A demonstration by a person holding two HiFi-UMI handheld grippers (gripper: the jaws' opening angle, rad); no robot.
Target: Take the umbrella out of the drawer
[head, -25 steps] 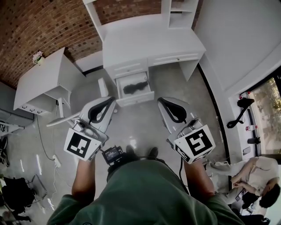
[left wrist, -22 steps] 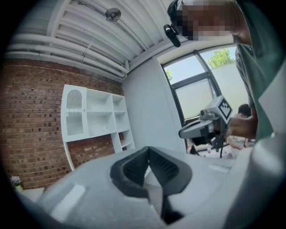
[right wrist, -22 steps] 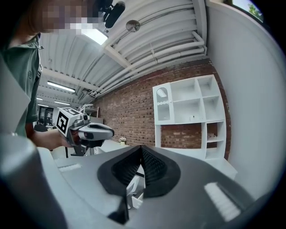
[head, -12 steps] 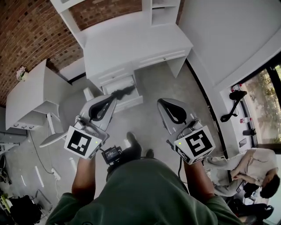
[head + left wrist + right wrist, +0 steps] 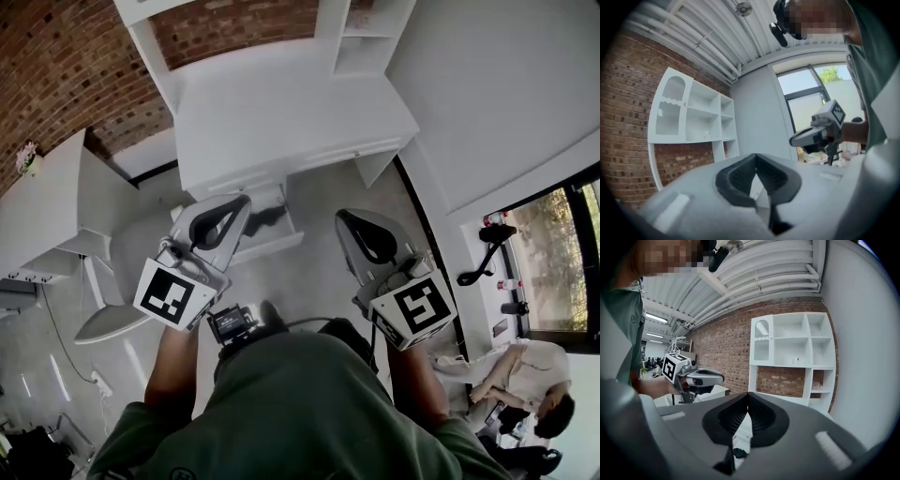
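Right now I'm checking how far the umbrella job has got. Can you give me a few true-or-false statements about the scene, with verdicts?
1. The drawer under the white desk is open. True.
2. The left gripper is clamped on the umbrella. False: its jaws are together on nothing, and the umbrella is not held.
3. The right gripper is shut and empty. True.
4. The umbrella lies on the desktop. False: it lies inside the open drawer, partly hidden behind the left gripper in the head view.
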